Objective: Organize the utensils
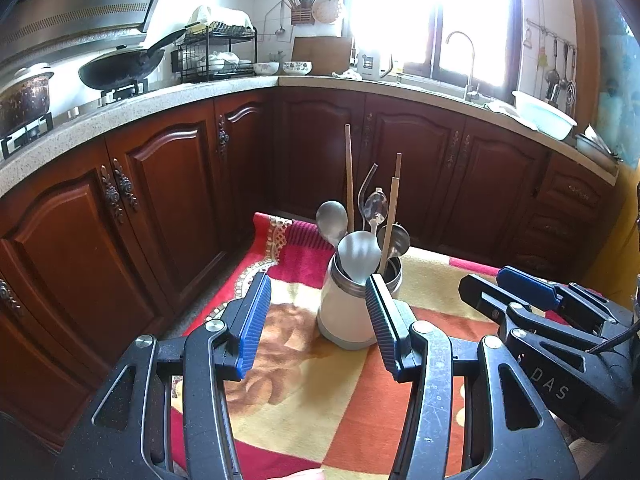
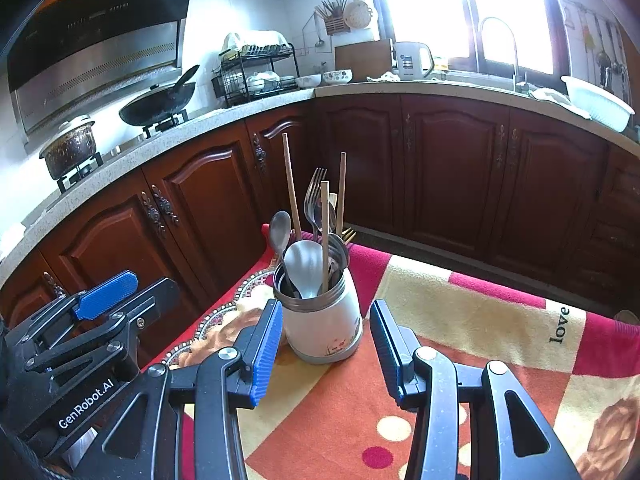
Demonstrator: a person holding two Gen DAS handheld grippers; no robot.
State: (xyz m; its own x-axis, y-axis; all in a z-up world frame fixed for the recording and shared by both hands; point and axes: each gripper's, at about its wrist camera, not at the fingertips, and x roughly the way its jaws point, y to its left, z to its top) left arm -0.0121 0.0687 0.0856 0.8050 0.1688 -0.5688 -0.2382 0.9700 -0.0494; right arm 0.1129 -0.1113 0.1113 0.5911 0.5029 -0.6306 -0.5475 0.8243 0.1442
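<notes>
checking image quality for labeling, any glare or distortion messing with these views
Left wrist: window blown out white, countertop bowed by fisheye, utensil holder sharp. Right wrist: same window glare, cabinets curved, holder's spoons clear.

Dark wooden cabinets (image 1: 168, 184) under a speckled counter (image 1: 168, 98); window (image 1: 432, 12) perhaps overexposed.

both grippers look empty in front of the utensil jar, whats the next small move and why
Probably ease the right gripper back: both it and the left gripper are open and empty, the spoons, fork and chopsticks stand in the white jar, and the blanket shows none loose.
</notes>
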